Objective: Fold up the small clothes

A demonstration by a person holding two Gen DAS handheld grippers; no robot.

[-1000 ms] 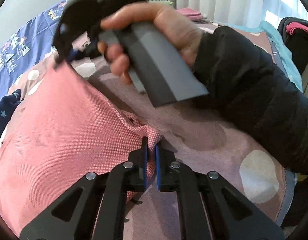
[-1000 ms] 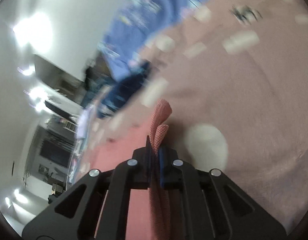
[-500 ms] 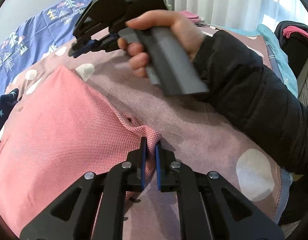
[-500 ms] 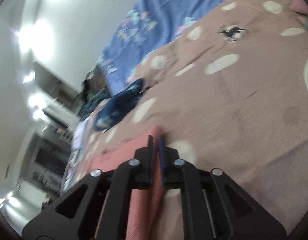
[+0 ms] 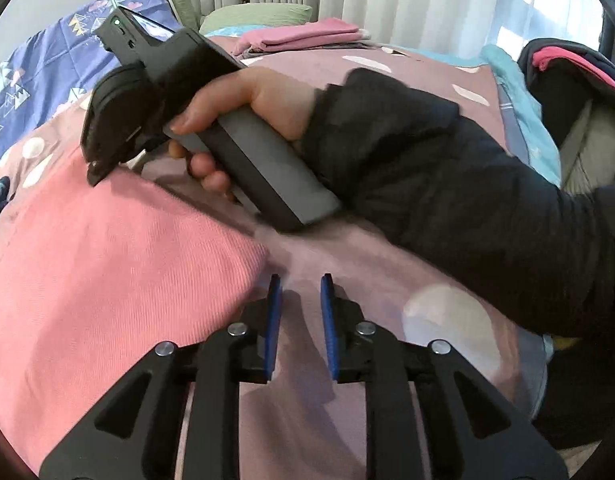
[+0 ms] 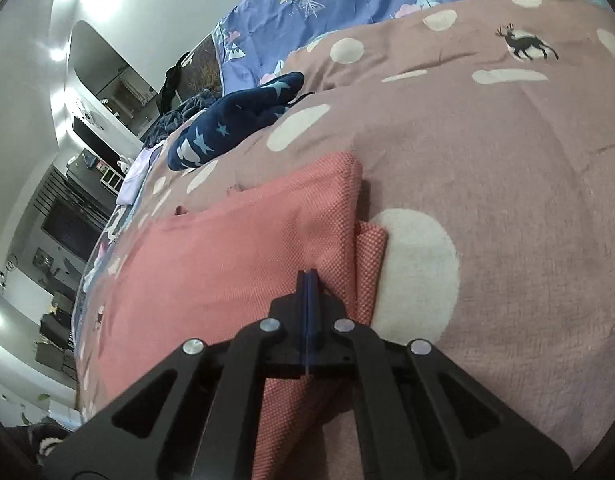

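Nearest, the left gripper (image 5: 298, 292) is opening, its jaws now clear of the pink woven cotton garment (image 5: 107, 272) lying folded on the spotted mauve bedspread (image 5: 439, 312). Farther off, the right gripper (image 6: 308, 276) has let go and closed empty; this fold looks finished.

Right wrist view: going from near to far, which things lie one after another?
Shut right gripper → folded pink woven garment → dark blue star-patterned cloth → blue quilt with mountain print.

The pink garment (image 5: 107, 272) runs off the left wrist view's lower edge, blurred where it meets the bedspread (image 5: 347, 256).
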